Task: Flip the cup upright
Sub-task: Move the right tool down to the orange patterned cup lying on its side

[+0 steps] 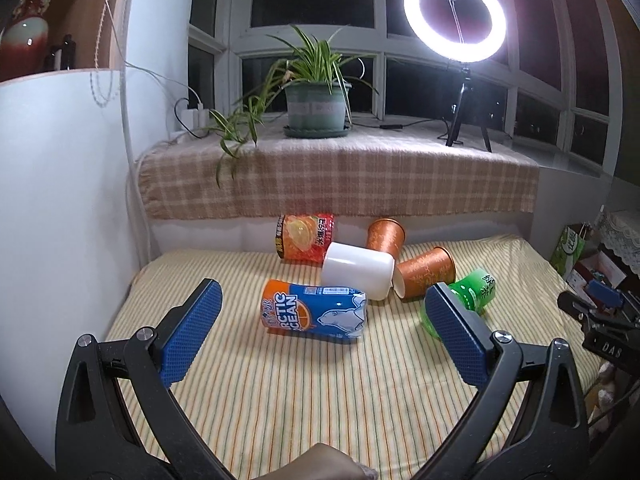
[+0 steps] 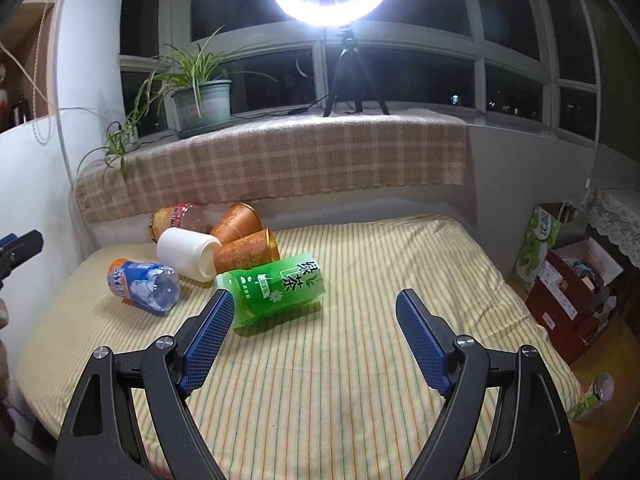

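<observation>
Several cups lie on their sides on the striped bed. A blue and orange "Arctic Ocean" cup (image 1: 314,310) (image 2: 144,286) lies nearest my left gripper (image 1: 324,312), which is open and empty just in front of it. A white cup (image 1: 358,270) (image 2: 188,254), two copper cups (image 1: 426,272) (image 1: 386,236) (image 2: 246,256) (image 2: 236,224), a red and orange cup (image 1: 306,236) (image 2: 176,220) and a green tea cup (image 1: 470,296) (image 2: 276,286) lie behind. My right gripper (image 2: 316,312) is open and empty, with the green cup just beyond its left finger (image 2: 208,336).
The striped sheet (image 1: 320,380) covers the bed. A checked cloth ledge (image 1: 340,172) behind holds a potted plant (image 1: 318,100) and a ring light on a tripod (image 1: 456,16). A white wall (image 1: 60,200) is at left. Boxes (image 2: 568,292) stand on the floor at right.
</observation>
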